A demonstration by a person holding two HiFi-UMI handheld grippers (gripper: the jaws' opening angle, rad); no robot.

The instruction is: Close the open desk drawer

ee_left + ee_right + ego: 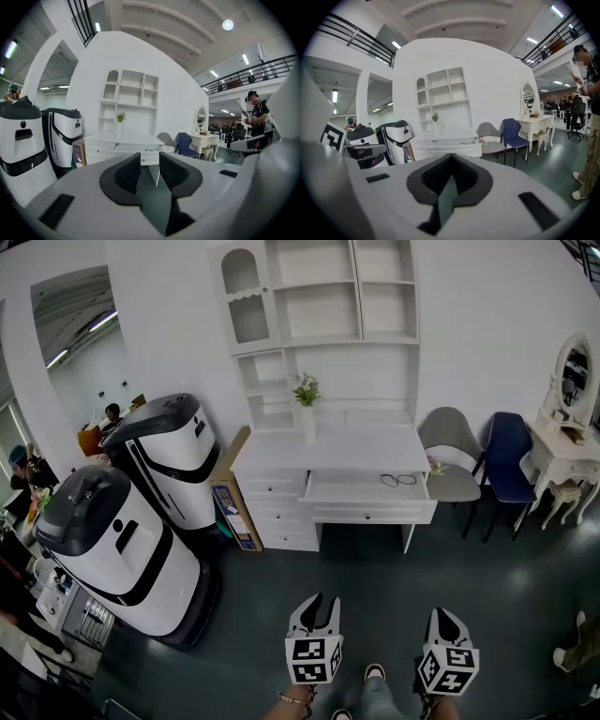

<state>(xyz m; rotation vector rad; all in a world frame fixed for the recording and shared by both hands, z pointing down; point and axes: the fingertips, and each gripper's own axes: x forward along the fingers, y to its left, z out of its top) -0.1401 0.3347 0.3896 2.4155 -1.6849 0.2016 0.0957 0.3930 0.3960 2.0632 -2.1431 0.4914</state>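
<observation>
drawer (370, 491) — one — out of desk (328, 448), probably glasses (398, 480) inside; two grippers well off: left gripper (323, 606) gaping, empty, right gripper (442, 615) pinched together.

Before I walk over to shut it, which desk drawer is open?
The wide drawer, pulled out with glasses inside; the small drawers left of it are shut.

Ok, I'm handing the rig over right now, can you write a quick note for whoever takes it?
Left gripper: fingers apart, nothing between them.
Right gripper: fingers together, empty.
Both are held well short of the white desk; neither touches it.
Drawer: the wide one under the desktop, pulled out, with glasses lying inside.
Done: nothing yet.
Left: walk up and push the drawer front in until it looks flush.
</observation>
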